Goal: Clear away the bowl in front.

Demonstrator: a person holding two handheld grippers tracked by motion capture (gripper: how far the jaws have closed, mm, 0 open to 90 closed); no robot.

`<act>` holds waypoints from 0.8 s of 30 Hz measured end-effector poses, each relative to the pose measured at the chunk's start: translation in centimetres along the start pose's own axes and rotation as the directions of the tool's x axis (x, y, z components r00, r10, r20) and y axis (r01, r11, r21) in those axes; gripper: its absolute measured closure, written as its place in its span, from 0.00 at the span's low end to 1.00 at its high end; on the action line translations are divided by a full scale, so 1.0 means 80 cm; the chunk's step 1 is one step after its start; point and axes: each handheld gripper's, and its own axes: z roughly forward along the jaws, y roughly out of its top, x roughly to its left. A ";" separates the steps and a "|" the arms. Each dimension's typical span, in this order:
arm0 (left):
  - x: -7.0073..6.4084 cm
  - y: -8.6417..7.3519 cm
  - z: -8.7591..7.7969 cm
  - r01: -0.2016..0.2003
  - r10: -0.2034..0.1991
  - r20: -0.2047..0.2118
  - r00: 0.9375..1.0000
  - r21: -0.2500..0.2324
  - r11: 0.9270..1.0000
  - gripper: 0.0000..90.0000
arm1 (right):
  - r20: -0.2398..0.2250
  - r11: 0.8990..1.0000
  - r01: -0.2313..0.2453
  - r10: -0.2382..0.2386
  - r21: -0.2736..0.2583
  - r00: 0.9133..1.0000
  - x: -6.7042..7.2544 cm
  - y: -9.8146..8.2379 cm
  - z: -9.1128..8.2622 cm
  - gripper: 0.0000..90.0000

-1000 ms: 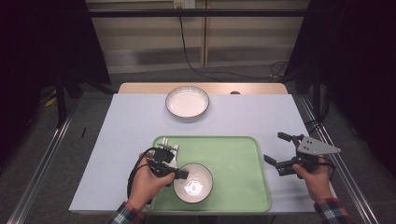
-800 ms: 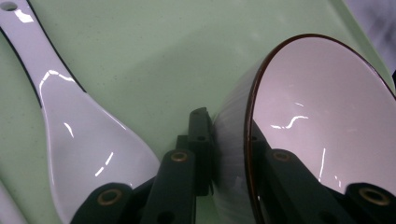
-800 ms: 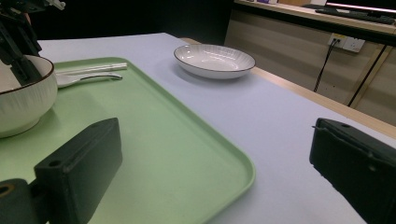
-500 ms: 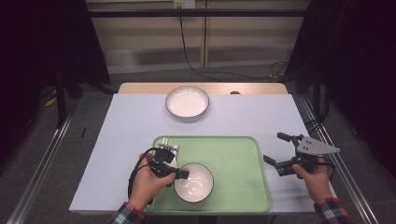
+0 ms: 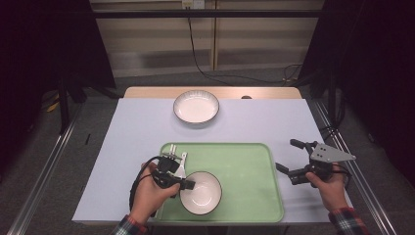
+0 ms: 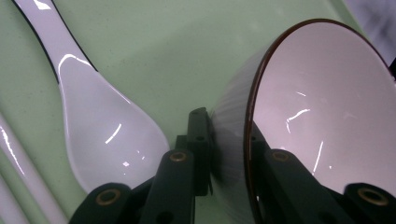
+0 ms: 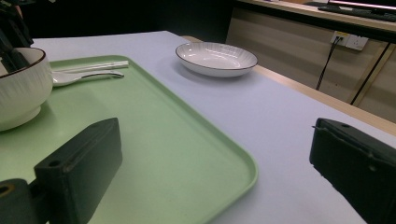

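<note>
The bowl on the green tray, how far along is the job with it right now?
Done so far: the spoon and chopsticks lie on the tray, and the bowl sits there too. In hand: the left tongs are clamped on the bowl's rim, one jaw inside and one outside. The right tongs are open and empty beside the tray. Probably left: the plate at the table's far edge, untouched.

Your left gripper (image 5: 188, 185) grips the white, dark-rimmed ceramic bowl (image 5: 200, 193) near the green plastic tray's (image 5: 249, 166) front-left corner.

one bowl (image 5: 200, 193), one plate (image 5: 196, 107), one tray (image 5: 247, 166), one spoon (image 6: 100, 126)
</note>
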 end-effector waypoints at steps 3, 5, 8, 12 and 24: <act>0.001 0.001 0.002 -0.004 0.004 0.002 1.000 0.002 1.000 0.88 | -0.002 1.000 0.001 -0.001 -0.001 1.000 0.000 0.000 0.000 0.02; 0.001 0.001 0.004 0.010 -0.010 0.006 1.000 -0.001 1.000 0.87 | -0.006 1.000 -0.001 0.001 0.001 1.000 0.000 0.000 -0.001 0.02; 0.002 0.001 0.005 0.003 -0.003 0.002 1.000 0.006 1.000 0.84 | -0.009 1.000 -0.001 0.001 0.001 1.000 0.000 0.000 -0.001 0.02; 0.004 0.002 0.006 0.005 -0.005 0.007 1.000 0.003 1.000 0.84 | -0.006 1.000 0.001 -0.001 -0.001 1.000 0.000 0.000 -0.001 0.02; 0.006 0.017 -0.005 0.010 -0.010 0.004 1.000 -0.104 0.994 0.70 | -0.003 1.000 0.005 -0.005 0.000 1.000 -0.001 0.000 -0.001 0.02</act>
